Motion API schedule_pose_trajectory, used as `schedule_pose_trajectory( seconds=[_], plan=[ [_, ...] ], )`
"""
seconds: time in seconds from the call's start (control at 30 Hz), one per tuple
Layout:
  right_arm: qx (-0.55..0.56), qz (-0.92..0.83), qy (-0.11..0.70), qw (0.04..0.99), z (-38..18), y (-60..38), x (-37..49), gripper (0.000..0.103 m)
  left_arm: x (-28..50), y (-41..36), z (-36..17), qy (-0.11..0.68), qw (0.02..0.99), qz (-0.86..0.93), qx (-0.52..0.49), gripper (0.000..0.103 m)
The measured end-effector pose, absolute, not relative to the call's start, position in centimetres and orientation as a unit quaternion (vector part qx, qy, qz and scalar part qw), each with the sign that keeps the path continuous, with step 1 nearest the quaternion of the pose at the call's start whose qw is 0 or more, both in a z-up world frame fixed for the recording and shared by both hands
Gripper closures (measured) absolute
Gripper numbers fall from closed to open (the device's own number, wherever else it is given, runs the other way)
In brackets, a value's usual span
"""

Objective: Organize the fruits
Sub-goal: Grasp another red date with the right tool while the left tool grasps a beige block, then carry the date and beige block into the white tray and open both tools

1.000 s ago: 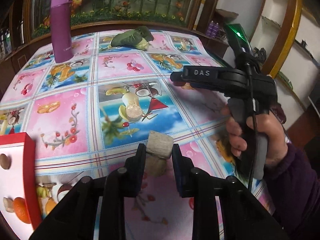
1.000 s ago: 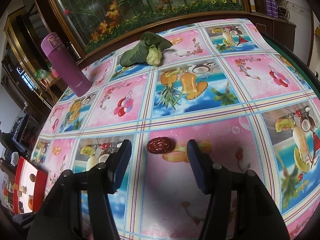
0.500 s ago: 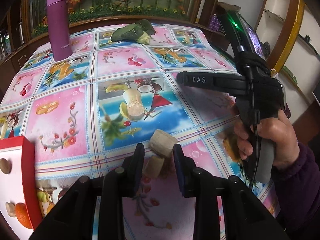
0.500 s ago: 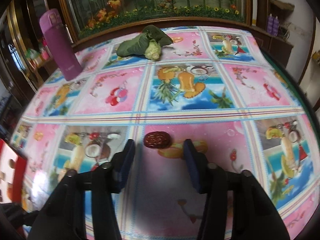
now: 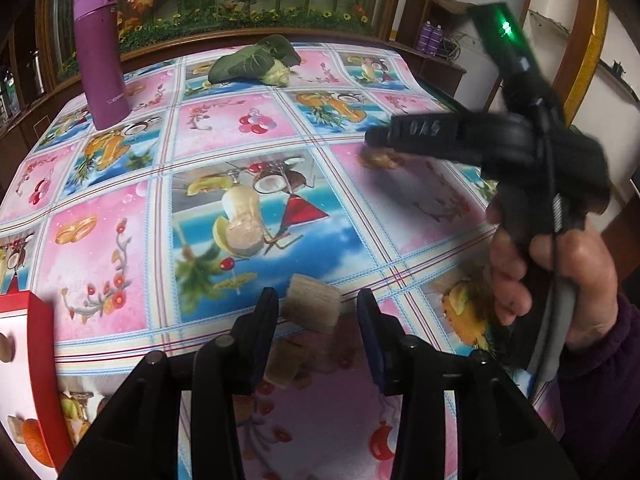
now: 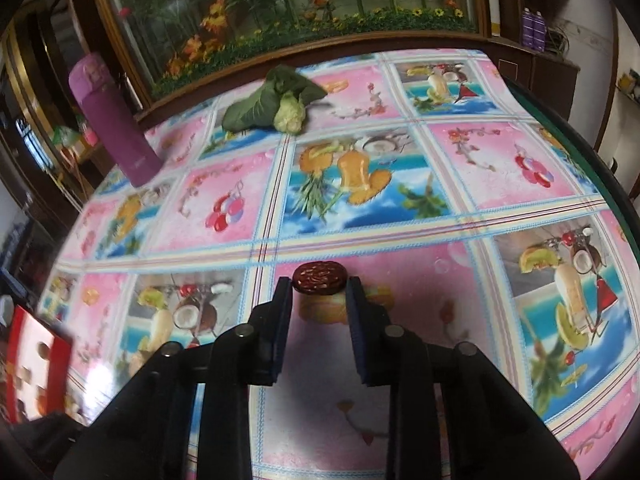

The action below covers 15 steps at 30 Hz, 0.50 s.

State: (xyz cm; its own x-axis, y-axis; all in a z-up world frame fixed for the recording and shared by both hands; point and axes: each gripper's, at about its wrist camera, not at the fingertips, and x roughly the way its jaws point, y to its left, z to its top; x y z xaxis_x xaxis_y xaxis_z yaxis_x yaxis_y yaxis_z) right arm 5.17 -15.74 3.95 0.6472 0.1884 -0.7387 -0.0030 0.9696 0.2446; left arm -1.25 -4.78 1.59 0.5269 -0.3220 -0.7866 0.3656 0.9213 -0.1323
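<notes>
The date [image 6: 319, 278], small, light and slick, is clenched endwise by the right tool [image 6: 319, 292]; the left tool [image 5: 316, 312] is released around a stiff chunk [image 5: 312, 308].

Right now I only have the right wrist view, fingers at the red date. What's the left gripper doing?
Observer: The left gripper is open. A tan chunk sits between its fingers, clear of the right-hand one.
Operator: Where's the box from there?
Observer: The red-rimmed box is at the left gripper's left, with something round and orange in its near corner.
Operator: Anything behind my camera?
Observer: Your right gripper is shut on the red date, and behind it a green light is lit above the hand on the handle.
</notes>
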Motion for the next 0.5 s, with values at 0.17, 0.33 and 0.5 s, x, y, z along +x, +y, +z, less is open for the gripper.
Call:
schedule_pose_trajectory(
  seconds=[0.17, 0.33, 0.5],
  plan=[
    [0.132, 0.055, 0.401, 0.905, 5.0, -16.7, 4.5, 0.074, -1.7, -5.0, 2.4, 0.429, 0.881, -0.199, 0.027, 0.076],
    [0.145, 0.059, 0.376, 0.913, 6.2, -16.9, 3.3, 0.074, -3.4, -3.8, 5.8, 0.388, 0.901, -0.193, 0.022, 0.076],
    [0.145, 0.070, 0.306, 0.938, 9.3, -16.1, 0.4, 0.074, -6.2, 0.0, 10.2, 0.334, 0.927, -0.169, 0.000, 0.076]
  ],
)
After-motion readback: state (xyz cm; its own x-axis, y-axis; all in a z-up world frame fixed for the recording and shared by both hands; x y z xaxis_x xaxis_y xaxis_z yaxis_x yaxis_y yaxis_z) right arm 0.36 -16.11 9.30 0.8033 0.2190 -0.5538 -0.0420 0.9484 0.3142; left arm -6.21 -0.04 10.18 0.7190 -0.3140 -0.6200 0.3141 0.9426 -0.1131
